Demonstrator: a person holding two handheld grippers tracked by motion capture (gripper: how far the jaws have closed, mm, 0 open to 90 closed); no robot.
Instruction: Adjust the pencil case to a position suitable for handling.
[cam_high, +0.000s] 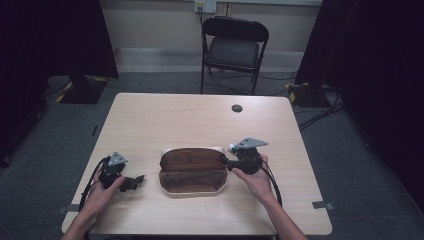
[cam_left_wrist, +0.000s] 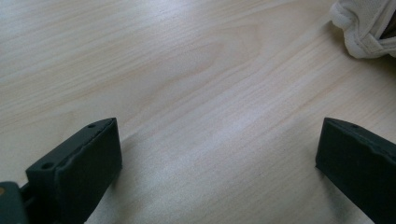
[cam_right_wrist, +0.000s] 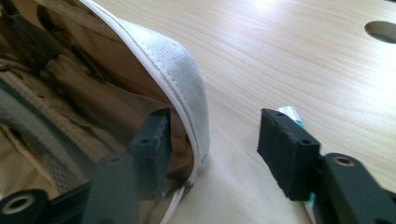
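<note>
Right gripper, jaws spread, straddles the open pouch rim to seize it, while left gripper, released, rests left of the pouch.

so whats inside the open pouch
The pouch shows a brown lining, crumpled folds and one jaw of the right gripper inside its rim. Anything under those folds is hidden.

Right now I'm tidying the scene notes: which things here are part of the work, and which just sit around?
In the work:
- open case, its white edge between the right gripper's open jaws
- small teal-tipped item beside that gripper; cannot tell what it is
- left gripper, open, over bare table

Lying about:
- folding chair
- floor cables
</note>
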